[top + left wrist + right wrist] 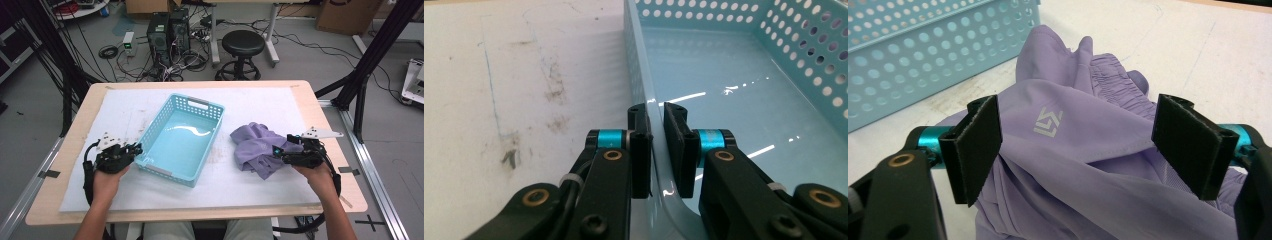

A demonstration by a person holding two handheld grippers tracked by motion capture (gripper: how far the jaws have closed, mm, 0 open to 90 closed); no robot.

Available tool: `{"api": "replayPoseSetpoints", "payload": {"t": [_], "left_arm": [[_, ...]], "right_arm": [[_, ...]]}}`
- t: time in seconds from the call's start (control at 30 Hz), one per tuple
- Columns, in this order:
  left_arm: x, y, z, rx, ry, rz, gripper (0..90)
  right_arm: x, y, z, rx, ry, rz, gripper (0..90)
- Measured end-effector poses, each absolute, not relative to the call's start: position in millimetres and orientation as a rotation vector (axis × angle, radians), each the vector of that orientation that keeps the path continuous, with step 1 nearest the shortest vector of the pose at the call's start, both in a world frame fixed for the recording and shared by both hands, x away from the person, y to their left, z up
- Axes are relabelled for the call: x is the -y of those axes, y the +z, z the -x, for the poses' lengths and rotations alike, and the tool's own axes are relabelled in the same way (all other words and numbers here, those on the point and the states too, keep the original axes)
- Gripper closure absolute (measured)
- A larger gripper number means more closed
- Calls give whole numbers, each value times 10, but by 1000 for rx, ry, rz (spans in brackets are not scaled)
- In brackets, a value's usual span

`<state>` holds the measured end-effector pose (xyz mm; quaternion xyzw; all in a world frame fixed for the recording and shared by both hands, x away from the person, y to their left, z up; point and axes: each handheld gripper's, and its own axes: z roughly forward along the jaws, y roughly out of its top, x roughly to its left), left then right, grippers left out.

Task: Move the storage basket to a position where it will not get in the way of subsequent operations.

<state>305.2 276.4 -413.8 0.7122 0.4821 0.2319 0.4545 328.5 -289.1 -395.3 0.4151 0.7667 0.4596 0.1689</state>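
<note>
The room behind the desk point(320, 100) was a workshop with a grey floor, where a black round stool point(243, 44), two dark computer towers point(168, 27) and many loose cables point(300, 45) stood or lay. Black metal frame bars point(375, 50) rose at the right side. The desk had a light wooden top with rounded corners, and a white mat point(260, 185) covered almost all of it. The mat was matte and showed grey smudges and thin pen-like lines near its left part.

A light blue plastic basket point(200, 102) stood in the middle of the desk, turned a little askew. It was rectangular, its walls were full of small round holes, and its smooth floor was glossy and reflected the lamps. A purple garment point(255, 145) lay crumpled between the basket and the right edge, near the basket but apart from it. Its cloth was thin and smooth, with a gathered elastic band and a small pale logo.

The left gripper point(655, 145) was at the basket's near left corner, and its jaws were closed narrow on the thin basket wall, one pad outside and one inside. The right gripper point(1088, 150) was at the garment's right side; its jaws stood wide, with the purple cloth between the rough black pads point(980, 145) but not pressed by them.
</note>
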Motion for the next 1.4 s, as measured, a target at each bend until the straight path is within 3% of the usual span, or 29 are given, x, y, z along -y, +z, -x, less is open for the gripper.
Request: {"api": "replayPoseSetpoints", "payload": {"t": [0.23, 0.5, 0.77, 0.93, 1.03, 1.1, 1.2, 1.4], "left_arm": [[-2758, -4133, -2818, -1201, 553, -1746, 785], [-2848, -3960, -2987, -1225, 600, -1672, 422], [-2778, -3837, -3514, -1165, 546, -1723, 347], [-2665, -3935, -3772, -1216, 477, -1799, 358], [-2606, -3998, -3812, -1224, 459, -1878, 483], [-2569, -4017, -3807, -1208, 469, -1927, 627], [-2537, -4010, -3789, -1200, 458, -1949, 777], [-2585, -4002, -3744, -1223, 471, -1942, 788]], "right_arm": [[2865, -3953, -3290, -2185, 1305, -1173, 203], [2852, -3946, -3288, -2185, 1307, -1170, 203], [2873, -3940, -3287, -2174, 1307, -1172, 203], [2886, -3937, -3283, -2172, 1306, -1173, 203], [2909, -3932, -3276, -2168, 1305, -1176, 203], [2924, -3930, -3272, -2164, 1307, -1178, 203], [2938, -3923, -3264, -2157, 1309, -1181, 203], [2936, -3907, -3249, -2153, 1314, -1180, 203]]}}
